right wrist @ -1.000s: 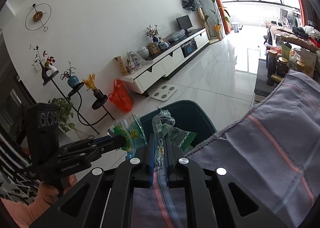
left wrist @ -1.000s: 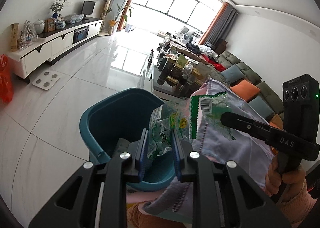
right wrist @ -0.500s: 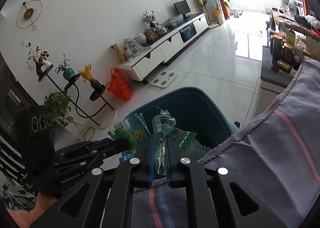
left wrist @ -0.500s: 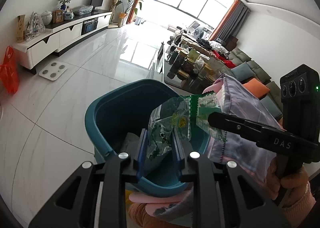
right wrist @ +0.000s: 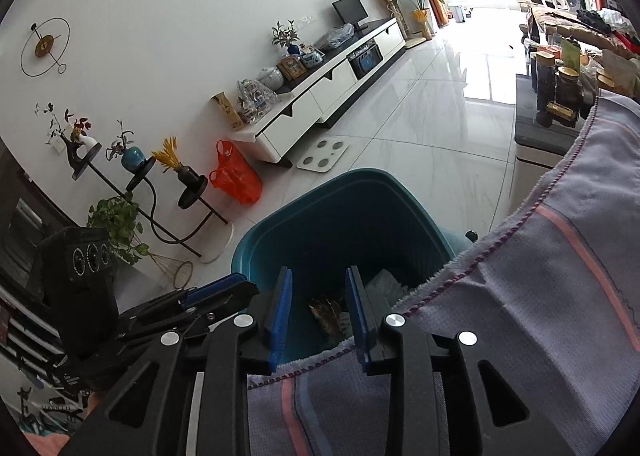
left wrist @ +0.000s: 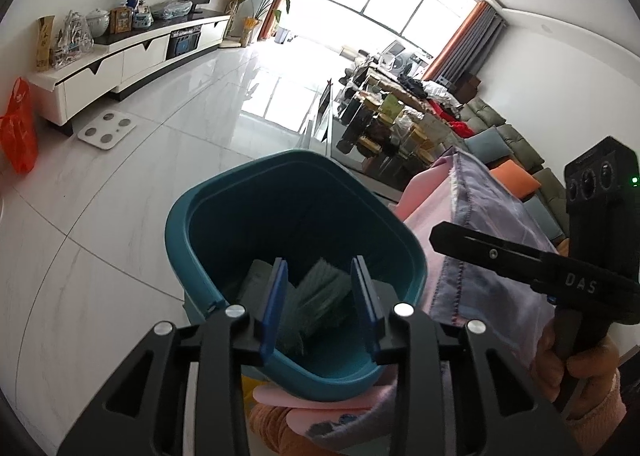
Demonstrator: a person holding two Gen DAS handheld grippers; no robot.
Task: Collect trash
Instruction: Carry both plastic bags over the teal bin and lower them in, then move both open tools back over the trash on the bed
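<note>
A teal trash bin (left wrist: 192, 232) stands on the floor beside a cloth-covered surface; it also shows in the right wrist view (right wrist: 348, 192). Green wrappers (left wrist: 320, 296) lie inside it, and a brownish wrapper (right wrist: 328, 312) shows there too. My left gripper (left wrist: 320, 284) is open and empty just above the bin's near rim. My right gripper (right wrist: 318, 292) is open and empty over the bin's edge. The right gripper's finger (left wrist: 492, 252) reaches in from the right in the left wrist view.
A lilac striped cloth (right wrist: 540, 276) covers the surface at right. A white TV cabinet (left wrist: 120, 60) lines the far wall, with an orange bag (left wrist: 18, 128) and a white scale (left wrist: 106, 128) on the tiled floor. A cluttered glass table (left wrist: 380, 128) and sofa (left wrist: 512, 152) stand behind.
Both grippers held wrappers over the bin before. Both jaws have now opened and the wrappers have dropped into the bin.
</note>
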